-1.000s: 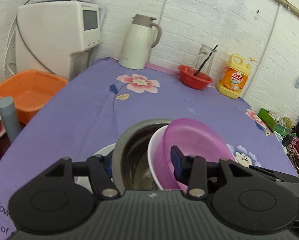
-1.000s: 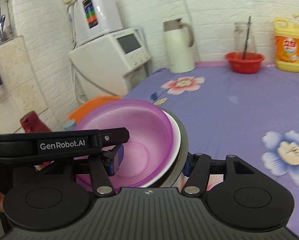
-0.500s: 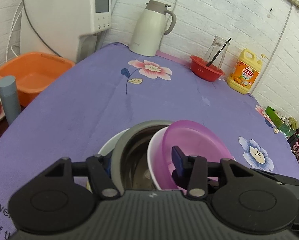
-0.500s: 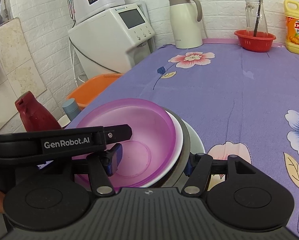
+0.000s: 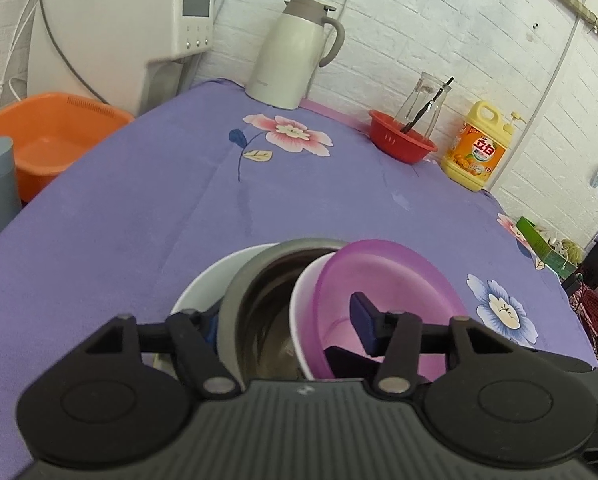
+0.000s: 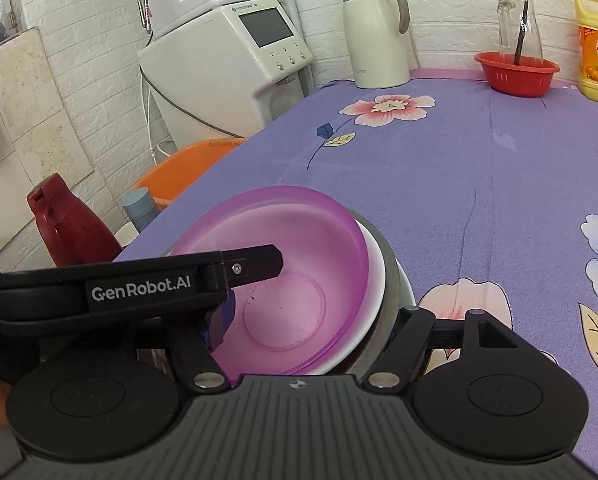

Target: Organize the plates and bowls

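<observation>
The purple bowl [image 6: 299, 264] sits tilted inside a white bowl [image 6: 375, 276], and both of those are nested in a steel bowl [image 5: 259, 280], which rests in turn on a white plate [image 5: 203, 280]. The whole stack is at the near edge of the table [image 5: 179, 200], on the purple flowered cloth.

The left gripper [image 5: 287, 320] straddles the stack: one finger is down outside the steel bowl's rim over the plate, the other is inside the purple bowl, so it looks clamped across all three nested bowls. The right gripper [image 6: 311, 320] does the same from the other side, one blue pad inside the purple bowl and the other finger outside the steel wall, closed on the stack too.

Far end of the table has a cream thermos jug [image 5: 295, 52], a red basket [image 5: 403, 144] with a glass jar in it, and a yellow detergent bottle [image 5: 479, 148]. An orange basin [image 5: 47, 136] sits off the left edge.
</observation>
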